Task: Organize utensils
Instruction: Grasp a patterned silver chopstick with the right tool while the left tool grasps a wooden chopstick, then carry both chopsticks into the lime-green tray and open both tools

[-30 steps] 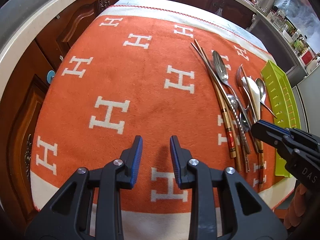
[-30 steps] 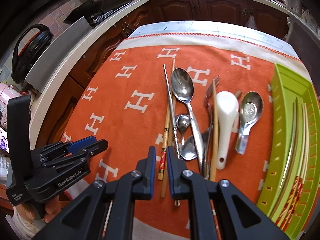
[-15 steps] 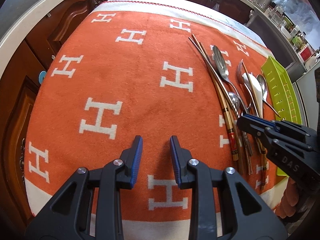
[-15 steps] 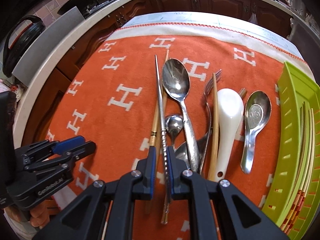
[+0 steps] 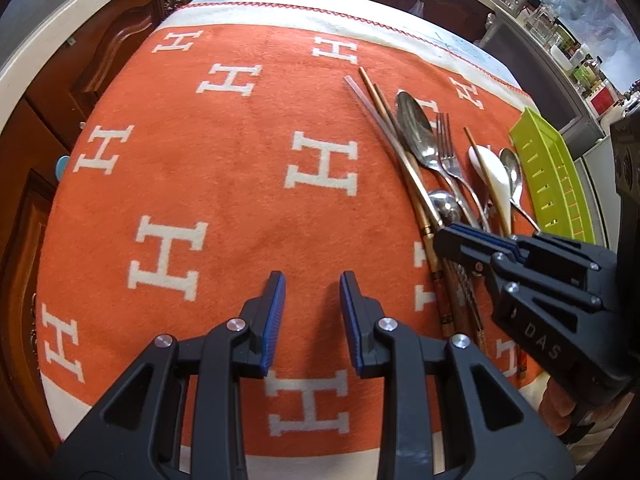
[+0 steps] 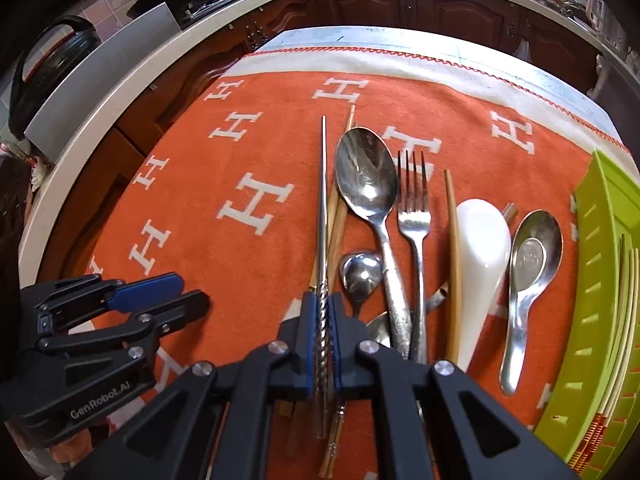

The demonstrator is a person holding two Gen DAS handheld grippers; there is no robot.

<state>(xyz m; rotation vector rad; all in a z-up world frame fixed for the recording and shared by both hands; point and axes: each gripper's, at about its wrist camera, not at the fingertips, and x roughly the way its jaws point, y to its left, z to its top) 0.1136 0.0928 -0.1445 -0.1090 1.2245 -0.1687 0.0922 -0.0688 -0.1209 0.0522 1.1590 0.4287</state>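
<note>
A steel chopstick (image 6: 322, 216) is clamped between the right gripper's (image 6: 322, 344) fingers, among utensils on the orange cloth (image 6: 256, 152). The left gripper's (image 5: 312, 312) fingers are held narrowly apart, empty, above the cloth.

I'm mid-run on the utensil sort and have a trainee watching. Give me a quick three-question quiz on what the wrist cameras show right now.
1. True or false: the left gripper holds a utensil.
2. What is the right gripper clamped on? A) fork B) metal chopstick C) white ceramic spoon
3. What already lies in the green tray?

Key
1. False: its jaws are apart over bare orange cloth.
2. B, gripped at its twisted handle end.
3. Chopsticks, lying lengthwise.
</note>
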